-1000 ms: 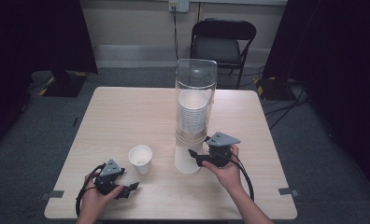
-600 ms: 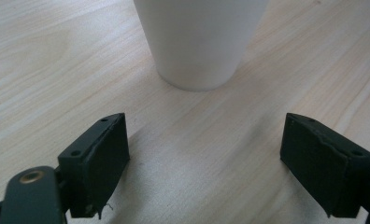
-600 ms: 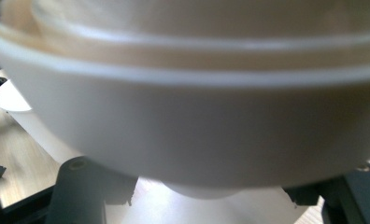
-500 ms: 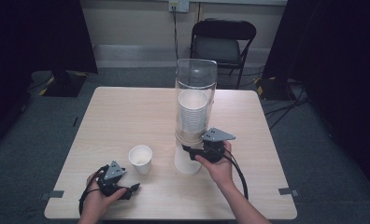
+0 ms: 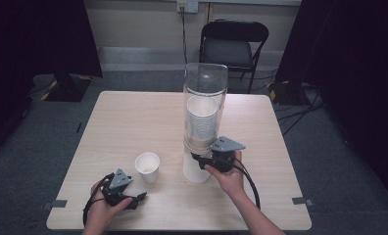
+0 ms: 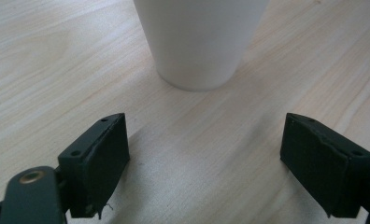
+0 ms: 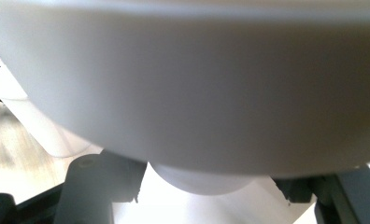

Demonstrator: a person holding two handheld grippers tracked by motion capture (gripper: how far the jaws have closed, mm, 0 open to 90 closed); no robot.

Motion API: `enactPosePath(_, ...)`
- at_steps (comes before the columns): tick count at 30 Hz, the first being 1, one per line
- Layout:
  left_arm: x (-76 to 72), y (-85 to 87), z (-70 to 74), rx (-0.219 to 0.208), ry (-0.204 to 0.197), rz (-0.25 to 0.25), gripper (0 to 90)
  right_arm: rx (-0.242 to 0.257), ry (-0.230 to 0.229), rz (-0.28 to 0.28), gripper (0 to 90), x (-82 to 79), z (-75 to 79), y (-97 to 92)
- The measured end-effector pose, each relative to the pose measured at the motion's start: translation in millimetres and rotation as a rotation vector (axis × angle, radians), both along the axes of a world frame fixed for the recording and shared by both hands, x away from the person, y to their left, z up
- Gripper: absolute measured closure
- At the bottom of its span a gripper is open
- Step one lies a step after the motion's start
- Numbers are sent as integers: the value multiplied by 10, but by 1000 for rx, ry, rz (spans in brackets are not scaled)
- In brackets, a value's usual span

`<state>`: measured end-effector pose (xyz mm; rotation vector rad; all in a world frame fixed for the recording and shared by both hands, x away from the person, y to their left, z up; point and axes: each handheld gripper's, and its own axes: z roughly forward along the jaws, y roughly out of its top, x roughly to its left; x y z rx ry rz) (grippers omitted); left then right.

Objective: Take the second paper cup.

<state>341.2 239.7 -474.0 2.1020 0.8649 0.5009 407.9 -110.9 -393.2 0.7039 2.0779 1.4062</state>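
Observation:
A clear tube dispenser [image 5: 205,105] with a stack of white cups stands mid-table on a white lower part [image 5: 196,172]. My right gripper [image 5: 200,160] reaches in from the right, just under the tube. In the right gripper view its jaws [image 7: 211,185] have just been closing and now press on the bottom of the lowest white cup [image 7: 198,179], below the wide white collar [image 7: 188,93]. A lone white cup [image 5: 147,166] stands upright front left. My left gripper [image 5: 141,197] rests on the table near it, open and holding nothing, with that cup [image 6: 199,42] just ahead of its jaws [image 6: 204,161].
The wooden table [image 5: 133,122] has bare room at the back and left. A black chair [image 5: 233,46] stands behind the far edge. Cables trail from both grippers toward the front edge.
The right gripper has moved left, in under the dispenser, and its jaws have closed on the lowest cup. The left gripper and the lone cup have stayed put.

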Motion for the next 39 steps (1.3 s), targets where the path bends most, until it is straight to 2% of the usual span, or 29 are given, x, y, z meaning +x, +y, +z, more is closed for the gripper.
enactPosePath(4,-1,0,0,1,1,0,150,-10,-10,2,372,4,6,-1)
enactPosePath(5,-1,0,0,0,1,1,149,-8,10,1,372,0,8,-1)
enactPosePath(9,-1,0,0,0,1,1,149,-18,14,0,374,-3,-2,2)
enactPosePath(10,-4,-4,-2,-6,6,3,150,-72,71,-14,379,3,-131,-22)
enactPosePath(11,-4,-4,-2,-6,6,3,150,-72,71,-14,379,3,-131,-22)
enactPosePath(12,-5,-1,0,1,5,1,150,-57,101,-12,379,-6,-223,-58)
enactPosePath(14,-5,0,0,1,5,2,150,-78,87,-6,378,-52,-212,-86)
enactPosePath(17,-4,-3,-1,-5,5,4,150,-70,99,3,377,-49,-212,-97)
enactPosePath(19,-4,-4,-2,-7,6,4,149,-75,91,10,376,-39,-217,-98)
enactPosePath(23,-4,-4,-2,-7,6,4,149,-57,99,11,362,-20,-213,-99)
enactPosePath(24,-4,-4,-2,-7,6,4,149,-53,100,9,344,-19,-209,-94)
enactPosePath(25,-4,-4,-2,-7,6,4,149,-30,106,6,286,-20,-178,-89)
enactPosePath(27,-4,-4,-2,-7,6,4,149,-15,94,-7,267,-16,-116,-87)
enactPosePath(30,-3,-4,-2,-7,6,4,149,10,99,17,324,13,-55,-73)
enactPosePath(31,-3,-3,-2,-7,6,4,149,-9,89,6,334,12,-56,-64)
enactPosePath(35,-2,0,0,0,2,1,149,-19,68,13,356,-2,-97,-52)
enactPosePath(39,-2,1,1,3,3,0,150,-46,66,20,369,4,-115,-74)
